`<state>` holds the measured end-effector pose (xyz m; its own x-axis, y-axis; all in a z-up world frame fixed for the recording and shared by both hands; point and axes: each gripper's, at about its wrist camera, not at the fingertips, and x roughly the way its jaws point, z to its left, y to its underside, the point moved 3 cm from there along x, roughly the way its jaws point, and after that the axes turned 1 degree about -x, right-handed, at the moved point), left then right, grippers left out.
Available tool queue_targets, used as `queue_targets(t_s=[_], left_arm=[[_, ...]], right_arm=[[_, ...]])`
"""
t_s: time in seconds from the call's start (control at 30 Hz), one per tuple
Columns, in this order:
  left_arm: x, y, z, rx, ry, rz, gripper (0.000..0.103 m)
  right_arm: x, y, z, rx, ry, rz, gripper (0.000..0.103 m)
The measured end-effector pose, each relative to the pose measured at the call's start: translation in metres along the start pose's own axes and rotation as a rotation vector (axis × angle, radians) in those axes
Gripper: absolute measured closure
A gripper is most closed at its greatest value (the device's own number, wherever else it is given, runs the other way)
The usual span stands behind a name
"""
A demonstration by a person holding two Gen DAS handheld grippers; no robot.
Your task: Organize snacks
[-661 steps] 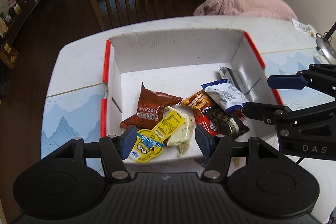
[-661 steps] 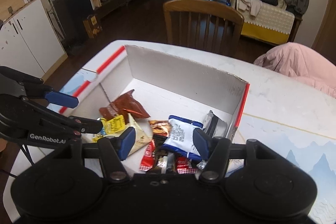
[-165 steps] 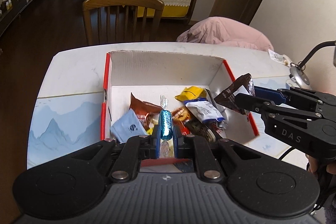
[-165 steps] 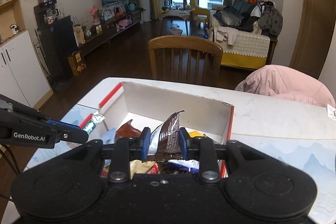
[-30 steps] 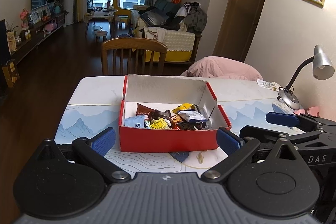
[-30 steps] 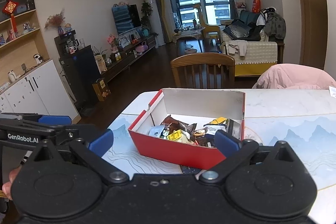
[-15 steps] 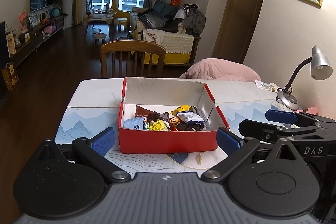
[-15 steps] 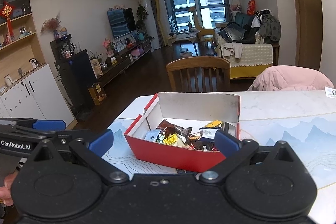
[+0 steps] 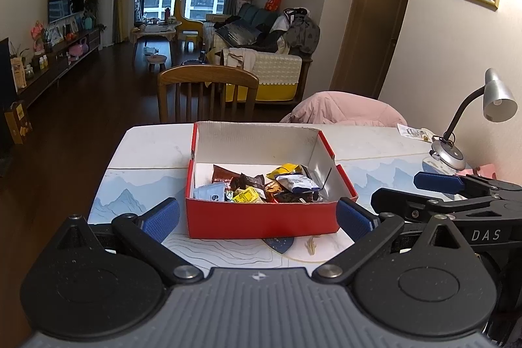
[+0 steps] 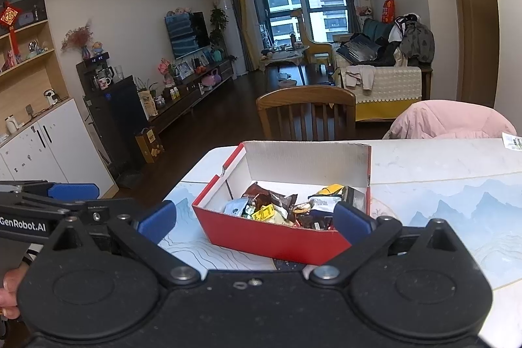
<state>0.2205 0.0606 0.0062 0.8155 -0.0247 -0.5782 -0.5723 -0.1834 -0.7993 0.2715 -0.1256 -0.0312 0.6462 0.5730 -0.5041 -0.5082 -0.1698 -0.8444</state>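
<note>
A red cardboard box [image 9: 261, 219] [image 10: 270, 238] with white inner walls stands on the table. Inside it lies a heap of wrapped snacks [image 9: 257, 186] [image 10: 280, 209]: brown, yellow, pale blue and white-blue packets. My left gripper [image 9: 257, 219] is held back from the box's near wall, wide open with nothing between its blue pads. My right gripper [image 10: 254, 219] is likewise wide open and empty, set back from the box. Each gripper shows at the edge of the other's view: the right gripper [image 9: 437, 183], the left gripper [image 10: 73, 189].
The table [image 9: 150, 145] has a white top with blue mountain-print mats. A wooden chair [image 9: 207, 93] stands at its far side, beside a pink coat [image 9: 345, 111]. A silver desk lamp [image 9: 469, 119] and a small packet [image 9: 412, 132] sit at the far right. A hand [image 10: 9, 289] holds the left gripper.
Both grippers have drawn slightly further back and up over the last second, so the box looks smaller. Both stay wide open and empty. The snacks have not moved.
</note>
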Motion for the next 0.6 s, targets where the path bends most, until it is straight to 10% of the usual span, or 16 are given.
queue_targets(t_s=[0.6], left_arm=[[0.004,0.009,-0.004,-0.017,0.017,0.036,0.000]], right_arm=[[0.000,0.012,-0.004,0.020,0.019,0.027,0.000]])
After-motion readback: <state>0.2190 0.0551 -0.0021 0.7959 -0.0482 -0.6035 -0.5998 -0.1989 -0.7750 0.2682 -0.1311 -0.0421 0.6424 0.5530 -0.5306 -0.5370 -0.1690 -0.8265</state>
